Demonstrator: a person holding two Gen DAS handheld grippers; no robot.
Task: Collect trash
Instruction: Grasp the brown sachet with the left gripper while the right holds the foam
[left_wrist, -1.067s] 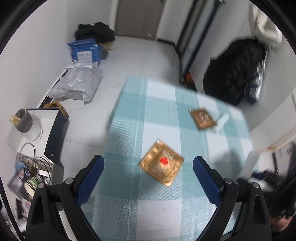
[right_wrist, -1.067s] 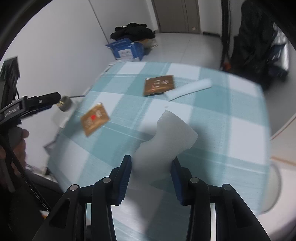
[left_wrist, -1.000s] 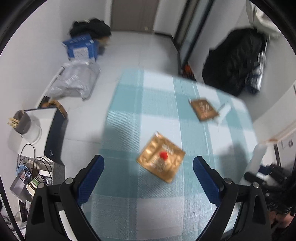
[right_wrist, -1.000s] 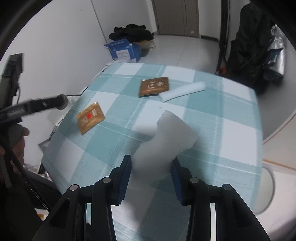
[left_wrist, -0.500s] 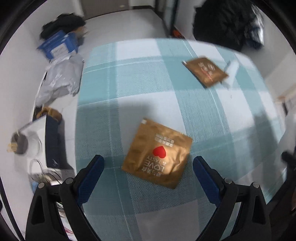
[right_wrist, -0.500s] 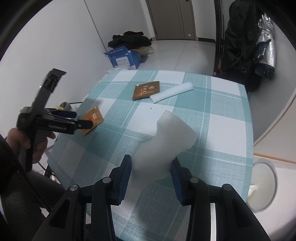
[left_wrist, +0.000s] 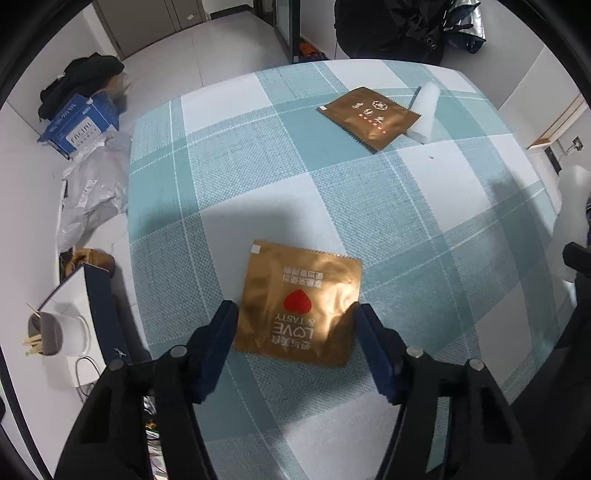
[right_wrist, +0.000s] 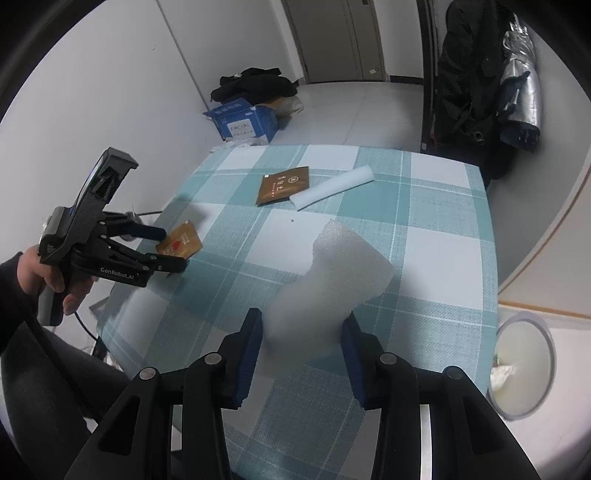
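Note:
A gold foil packet with a red heart lies flat on the checked tablecloth. My left gripper is low over it, its jaws straddling the packet's near corners and closing in; it also shows in the right wrist view. My right gripper is shut on a piece of white foam wrap held above the table. A brown packet and a white foam roll lie at the far side of the table.
A white waste bin stands on the floor at the table's right. A blue carton and grey plastic bags lie on the floor at the left. A side table with a cup is near the left corner.
My left gripper has dropped down and forward onto the gold heart packet, and its jaws have narrowed around it. My right gripper keeps holding the foam wrap, almost still.

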